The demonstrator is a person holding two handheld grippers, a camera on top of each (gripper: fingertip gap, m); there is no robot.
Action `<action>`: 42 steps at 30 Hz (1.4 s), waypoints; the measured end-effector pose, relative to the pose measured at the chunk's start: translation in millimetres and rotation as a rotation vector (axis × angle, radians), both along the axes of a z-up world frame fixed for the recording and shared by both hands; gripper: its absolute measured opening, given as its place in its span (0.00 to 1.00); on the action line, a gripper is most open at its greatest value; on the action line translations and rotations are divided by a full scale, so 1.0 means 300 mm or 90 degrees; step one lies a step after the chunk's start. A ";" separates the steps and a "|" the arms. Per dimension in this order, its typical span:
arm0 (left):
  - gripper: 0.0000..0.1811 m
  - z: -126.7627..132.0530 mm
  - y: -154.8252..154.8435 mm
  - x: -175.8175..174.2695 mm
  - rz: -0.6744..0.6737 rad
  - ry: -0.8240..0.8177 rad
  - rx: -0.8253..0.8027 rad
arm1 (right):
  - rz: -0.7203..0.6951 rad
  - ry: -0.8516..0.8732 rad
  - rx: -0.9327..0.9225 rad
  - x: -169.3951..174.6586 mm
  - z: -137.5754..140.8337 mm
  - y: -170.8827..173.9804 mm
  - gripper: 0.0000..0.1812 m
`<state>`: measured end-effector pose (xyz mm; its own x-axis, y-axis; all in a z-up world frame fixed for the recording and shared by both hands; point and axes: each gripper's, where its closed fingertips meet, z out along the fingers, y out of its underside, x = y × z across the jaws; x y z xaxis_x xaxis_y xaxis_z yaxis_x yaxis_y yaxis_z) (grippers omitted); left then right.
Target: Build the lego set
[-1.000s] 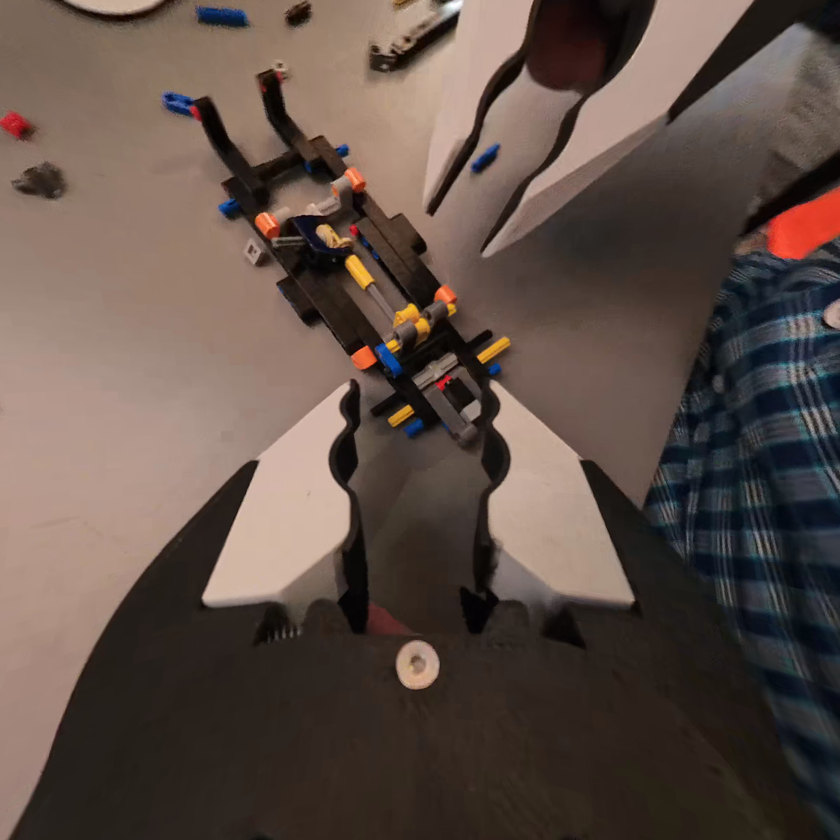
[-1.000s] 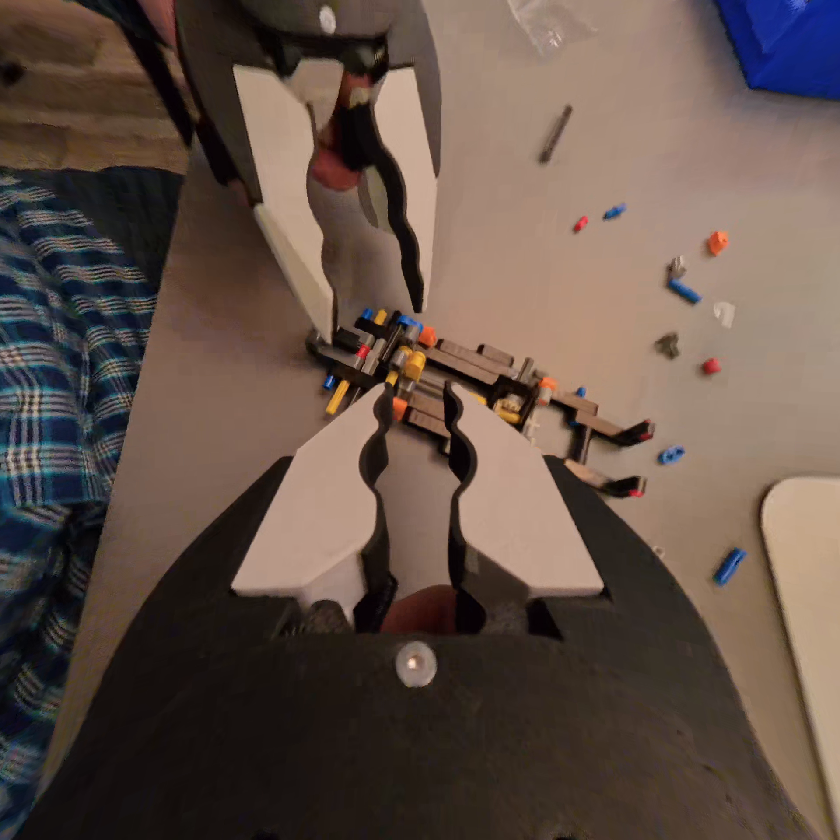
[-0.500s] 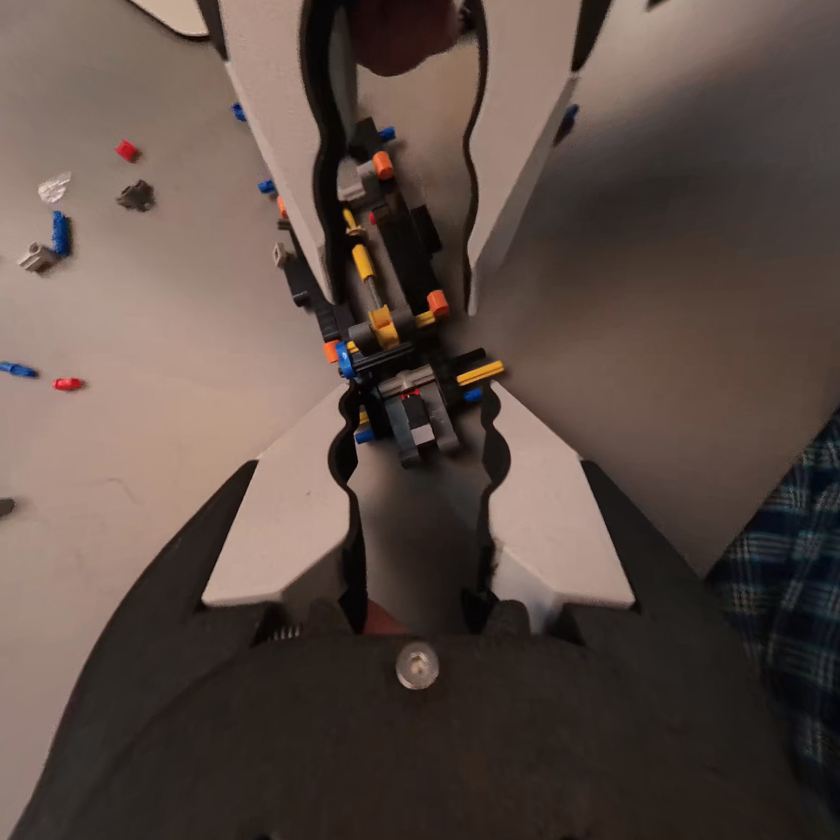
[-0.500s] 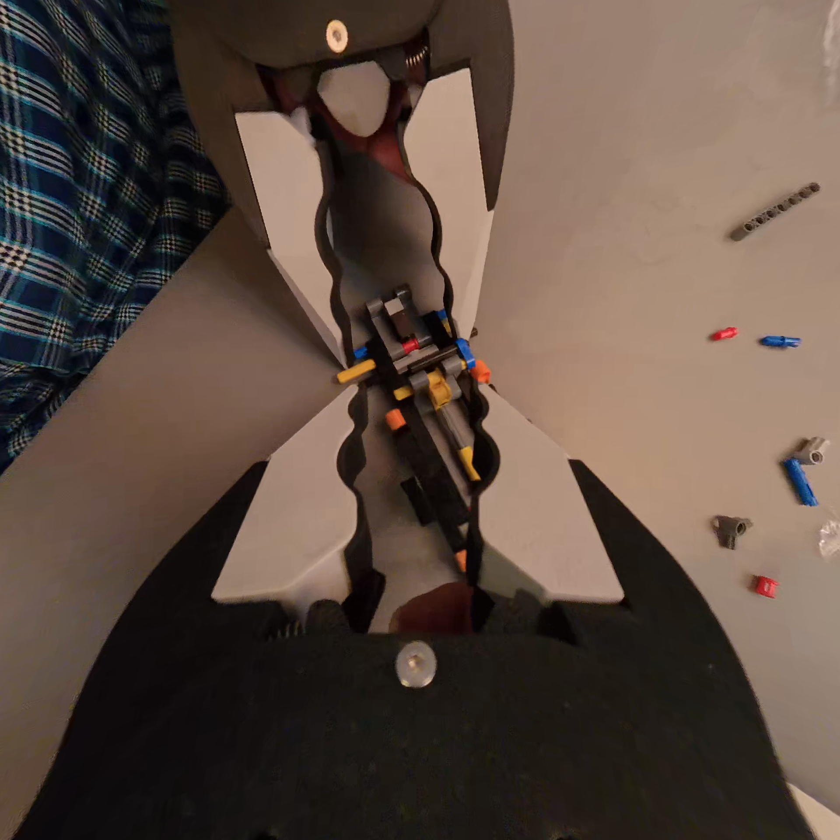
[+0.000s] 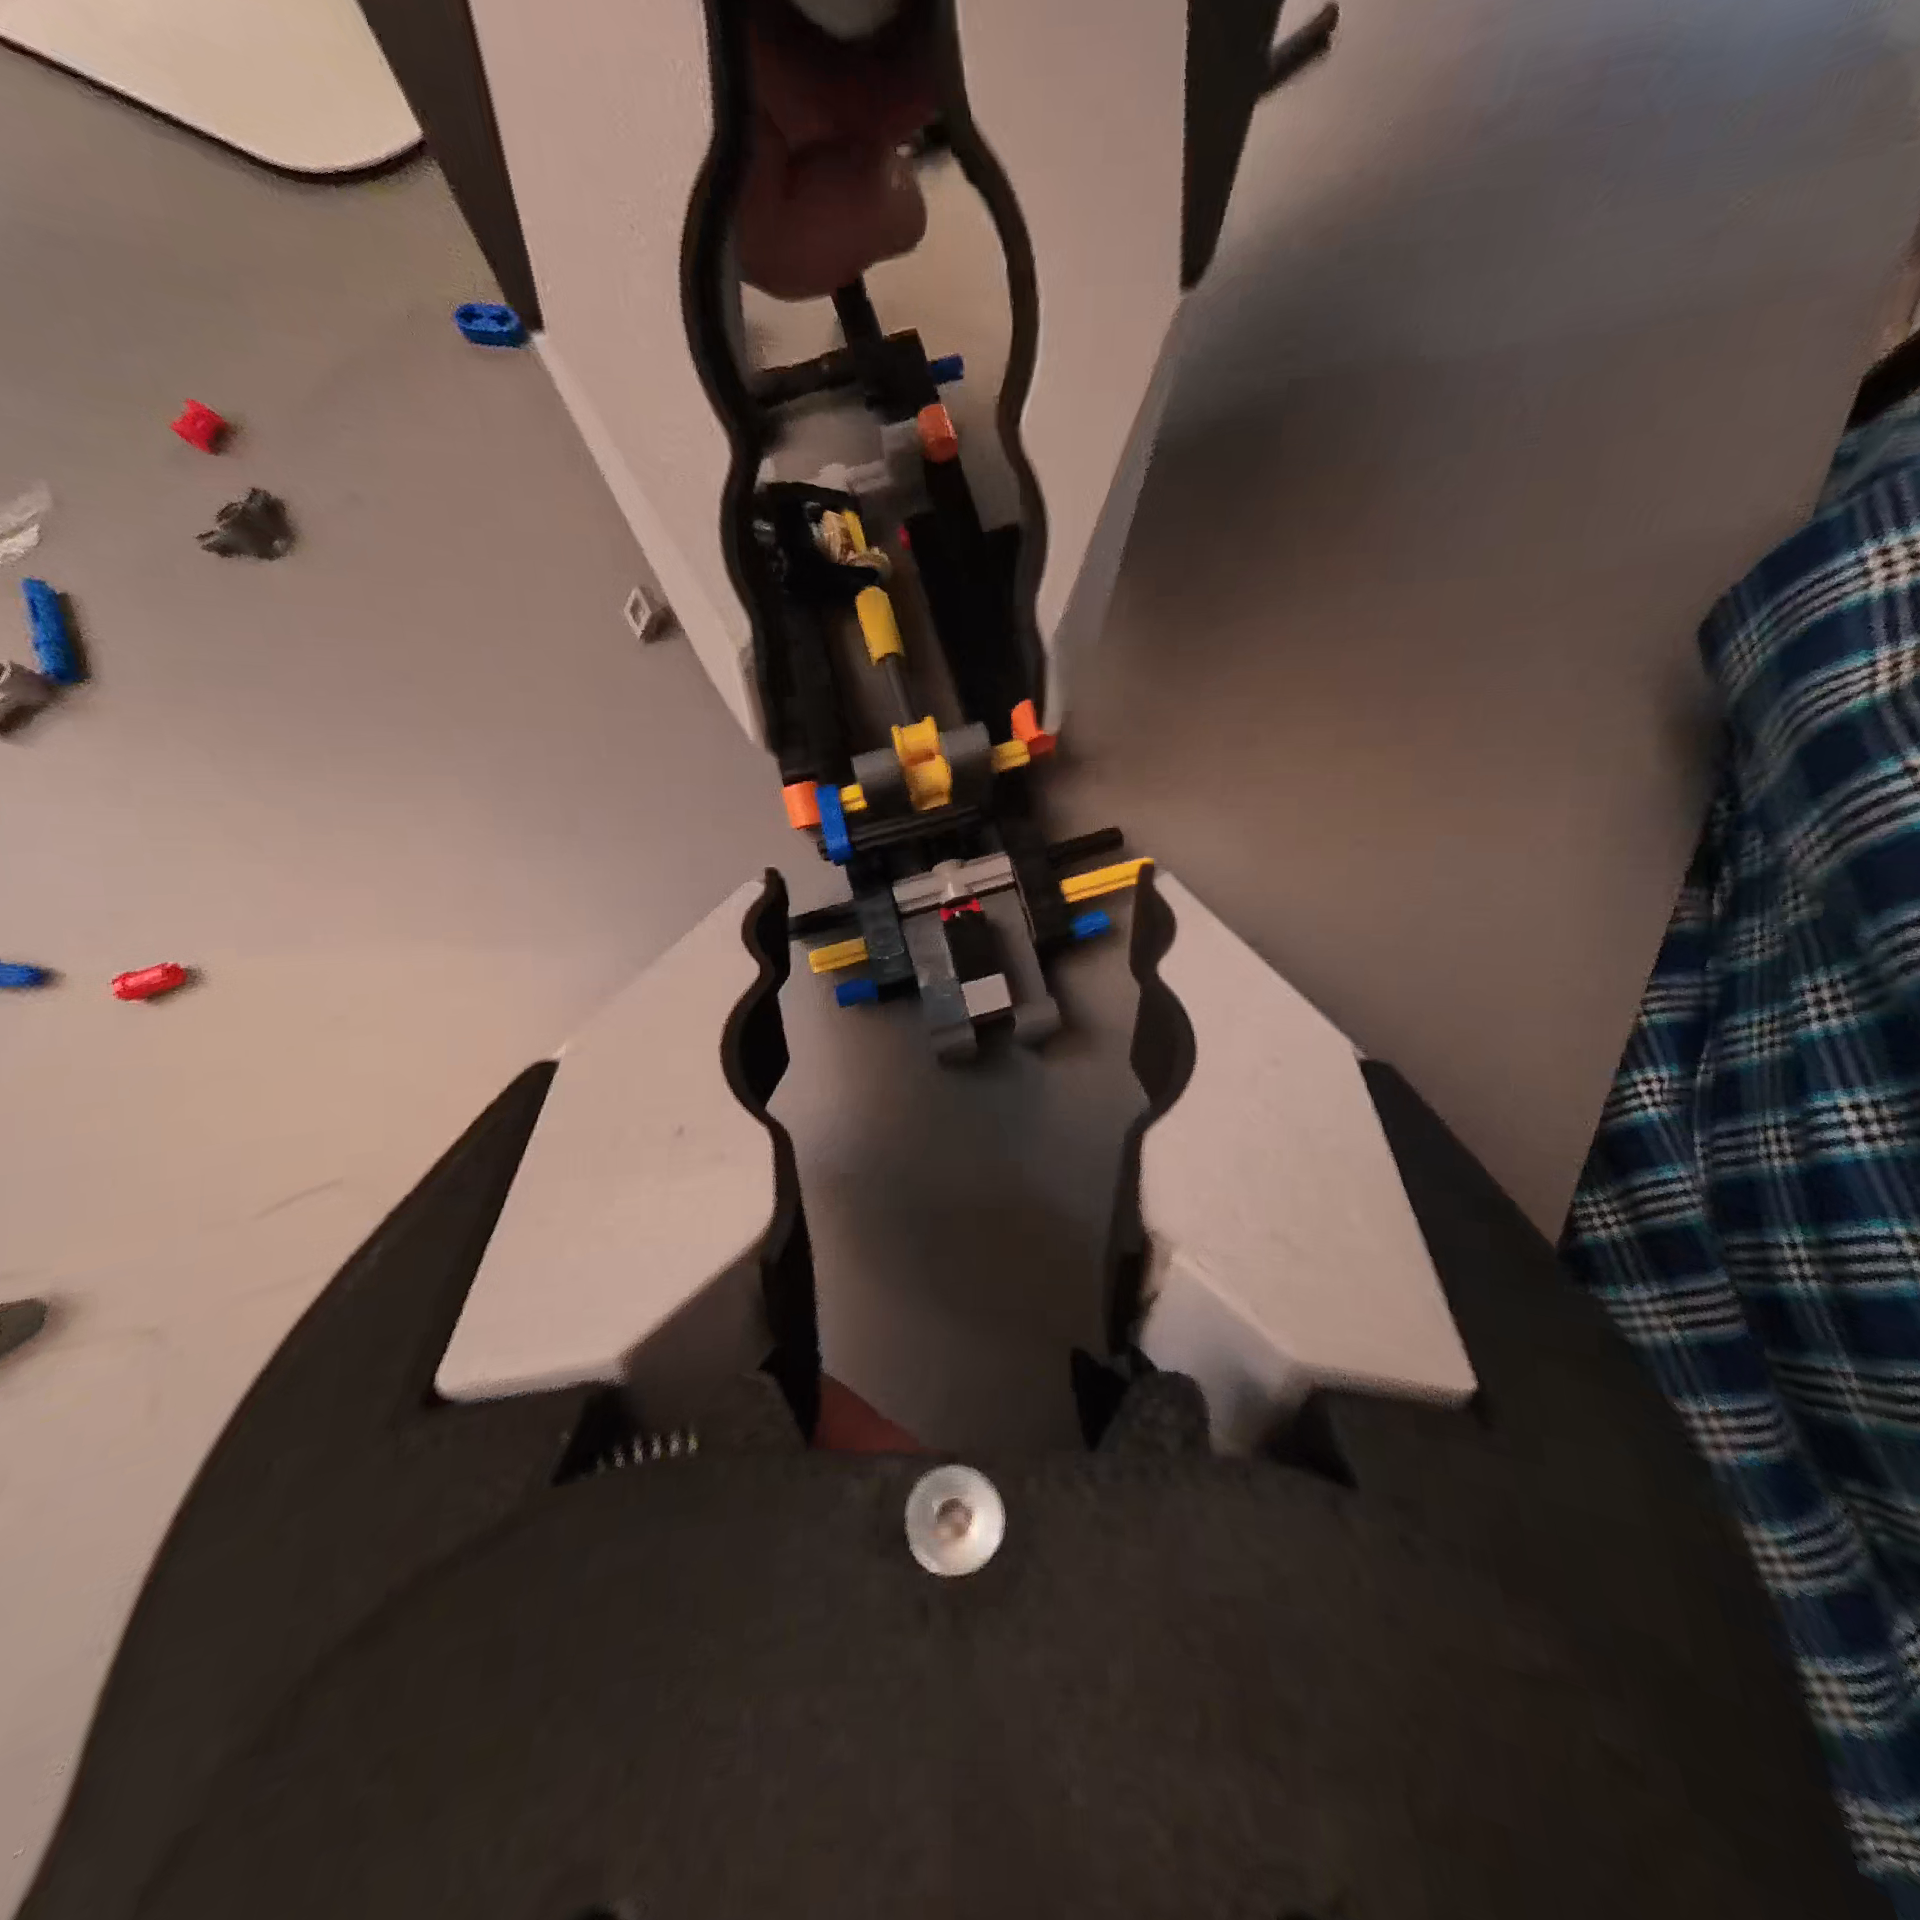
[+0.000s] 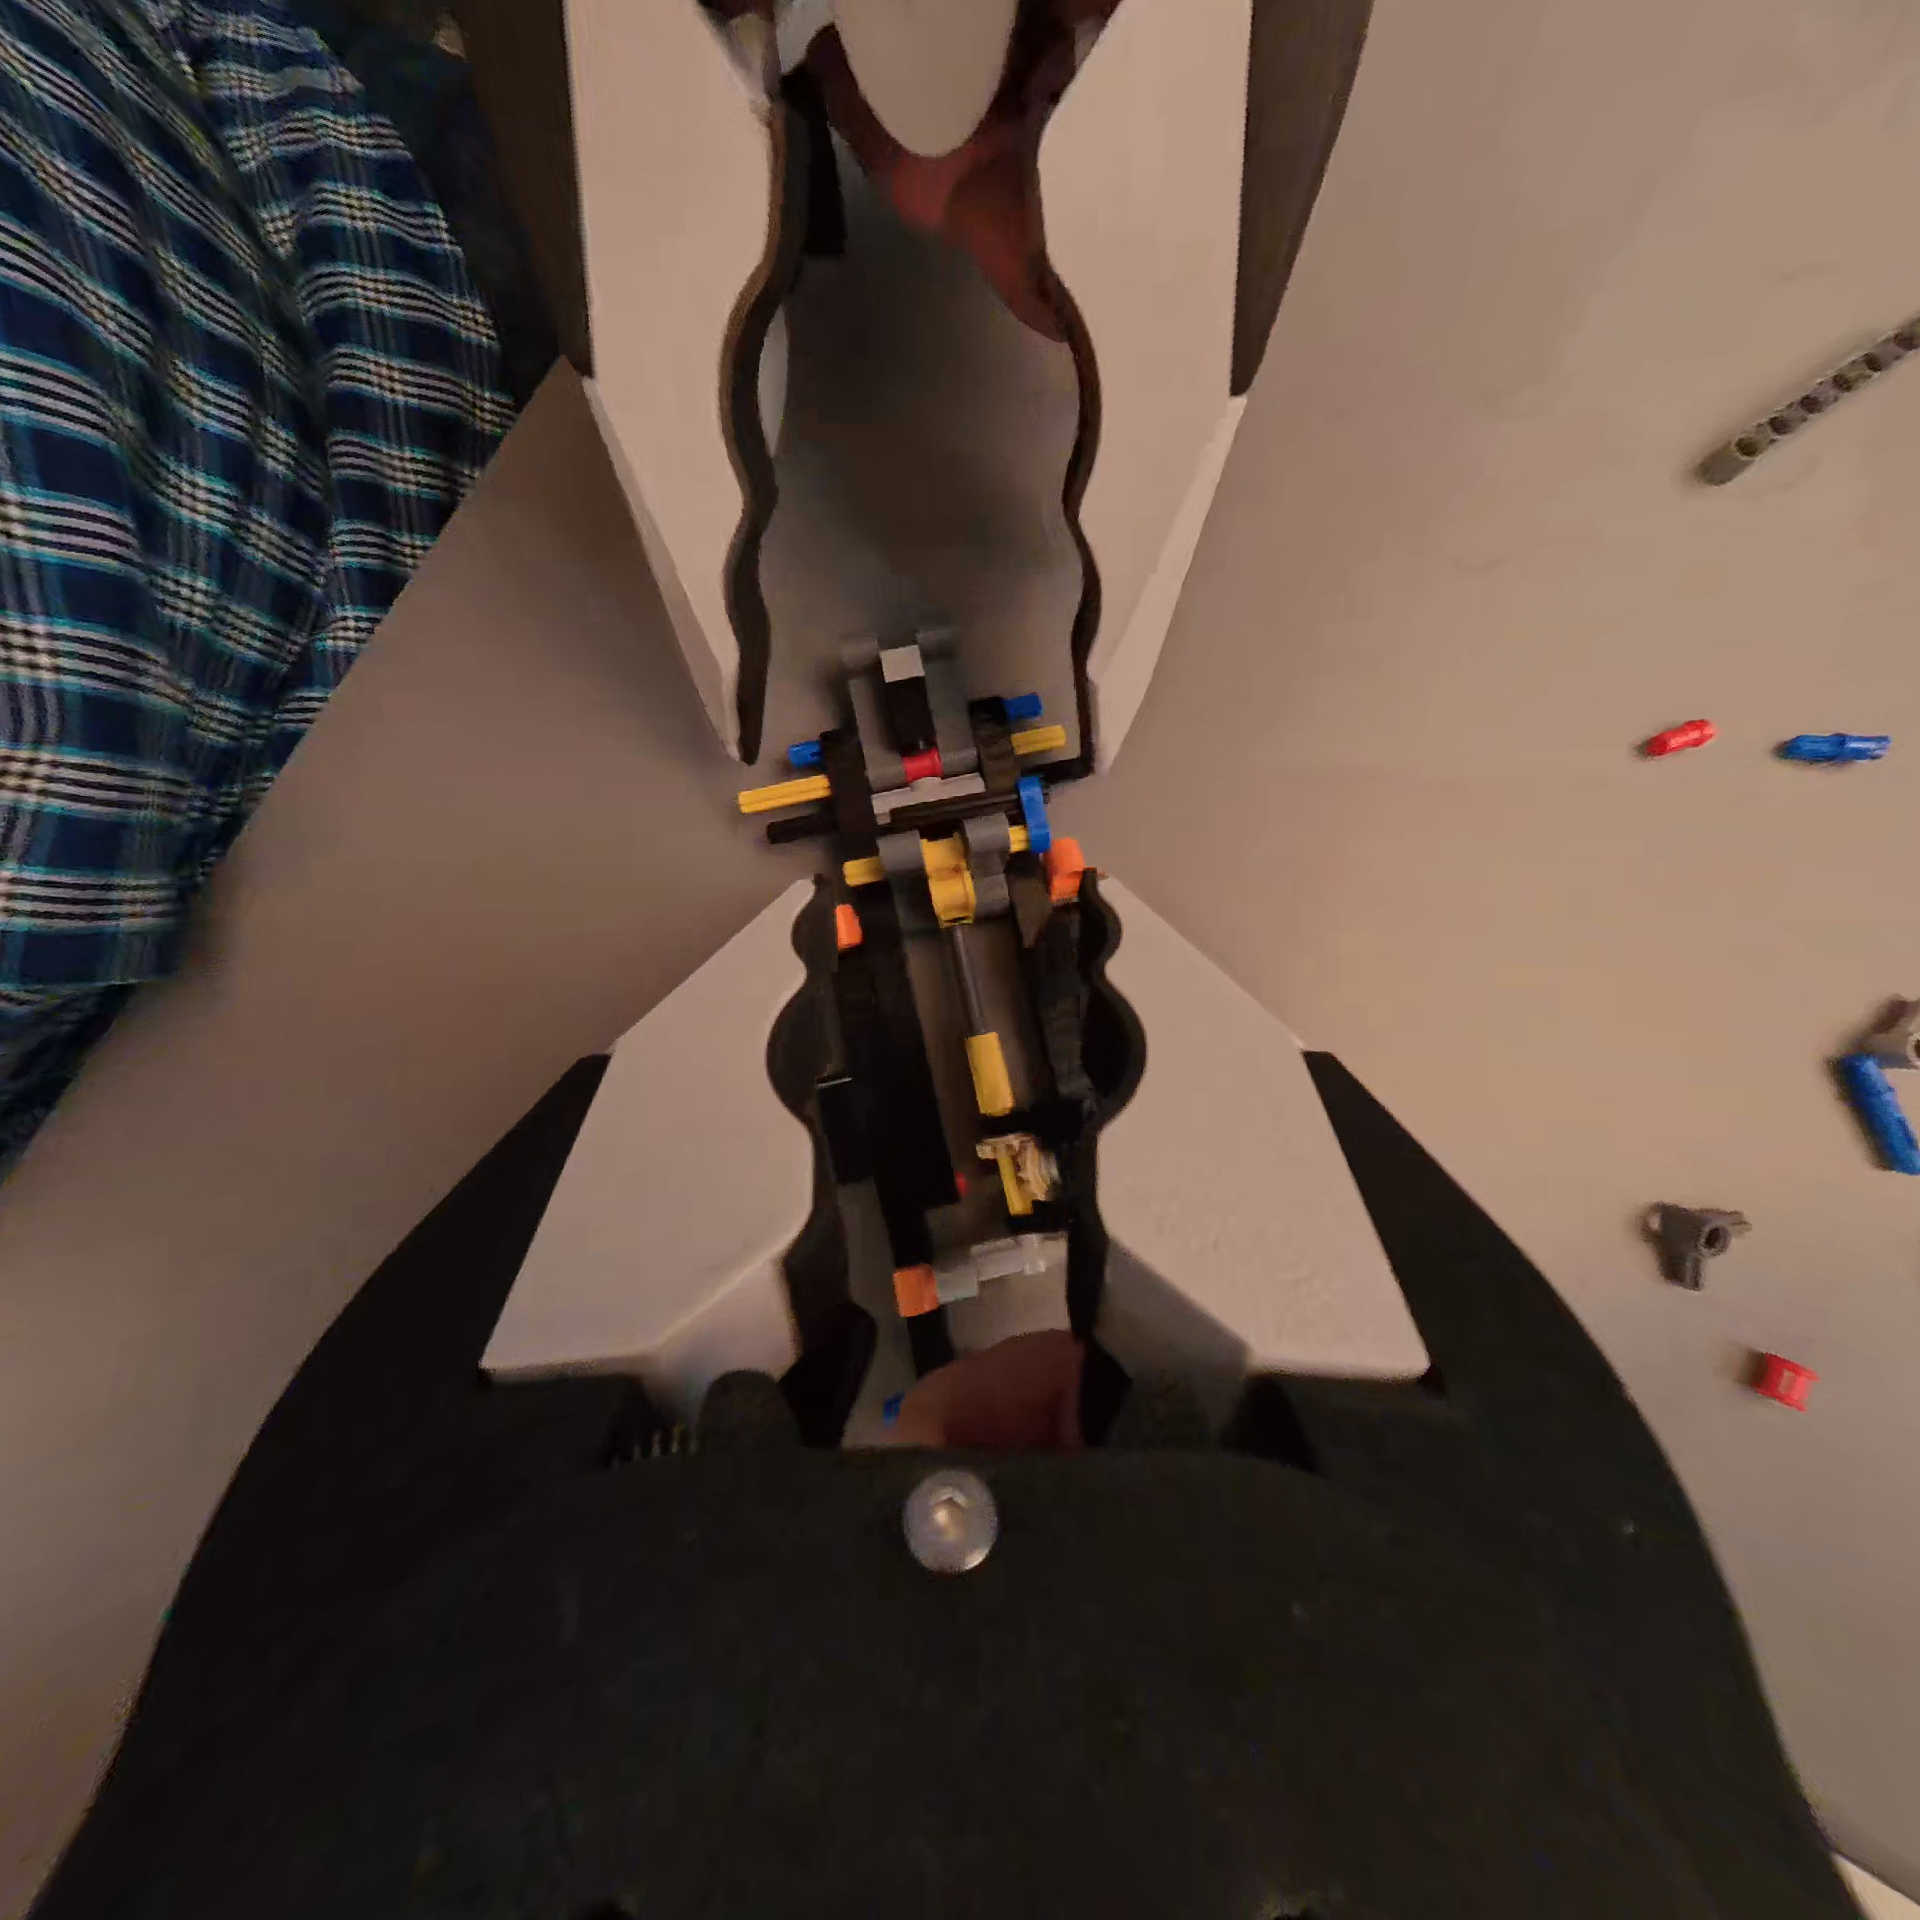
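Lego chassis (image 5: pixel 914 790), a long black frame with yellow, orange, blue and grey pins and axles, lies on the grey tabletop (image 5: pixel 364 810) between the two tools, which face each other end to end. In the right wrist view, the right tool (image 6: pixel 951 894) straddles the chassis's middle and far length, its white fingers (image 6: pixel 686 1122) set narrow along both black side rails; whether they actually press the frame I cannot tell. The left tool (image 5: pixel 951 894) stands wide apart around the grey end of the chassis, with bare tabletop showing between each finger and the model. Loose pieces lie scattered to the left in the left wrist view: a red pin (image 5: pixel 148 981), a blue beam (image 5: pixel 50 644), a dark grey connector (image 5: pixel 247 525), a small blue link (image 5: pixel 488 322). A plaid sleeve (image 5: pixel 1787 1039) borders the right edge.
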<state>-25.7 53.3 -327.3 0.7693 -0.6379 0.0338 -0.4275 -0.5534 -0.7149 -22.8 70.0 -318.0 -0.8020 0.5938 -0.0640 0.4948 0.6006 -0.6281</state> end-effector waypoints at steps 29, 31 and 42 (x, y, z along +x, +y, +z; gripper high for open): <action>0.16 -0.020 0.041 0.015 0.098 0.018 0.047 | 0.038 0.038 -0.057 0.004 0.018 -0.042 0.15; 0.16 -0.021 0.040 0.016 0.098 0.019 0.047 | 0.041 0.038 -0.057 0.005 0.017 -0.047 0.14; 0.16 -0.018 0.031 0.025 0.081 0.004 0.052 | 0.033 0.028 -0.065 0.007 0.006 -0.047 0.17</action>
